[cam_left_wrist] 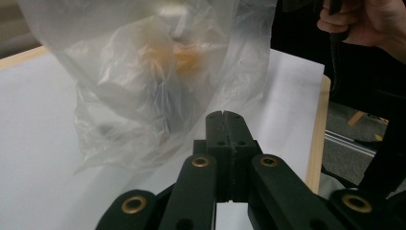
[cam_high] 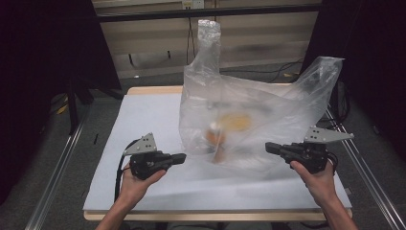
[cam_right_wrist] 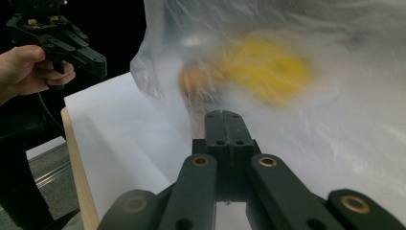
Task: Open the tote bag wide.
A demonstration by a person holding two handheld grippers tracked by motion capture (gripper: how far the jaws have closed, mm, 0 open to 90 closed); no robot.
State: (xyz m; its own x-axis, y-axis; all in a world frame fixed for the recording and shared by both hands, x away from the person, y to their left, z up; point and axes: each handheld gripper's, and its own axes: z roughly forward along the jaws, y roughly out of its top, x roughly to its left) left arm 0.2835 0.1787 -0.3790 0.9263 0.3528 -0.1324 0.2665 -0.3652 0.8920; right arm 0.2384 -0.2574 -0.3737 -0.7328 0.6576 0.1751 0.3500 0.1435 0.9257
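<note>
Tabletop (cam_high: 143,120) first: we see the clear plastic bag (cam_high: 239,115) standing centre frame, yellow and orange items (cam_high: 230,125) blurred inside, so loading looks done. Left gripper (cam_high: 181,157) and right gripper (cam_high: 269,147) flank it, jaws closed, empty. Handles untied. No readable writing.

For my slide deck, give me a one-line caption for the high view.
Two hand-held grippers, left and right, both shut and empty, flank a clear plastic bag standing on the white table.
</note>
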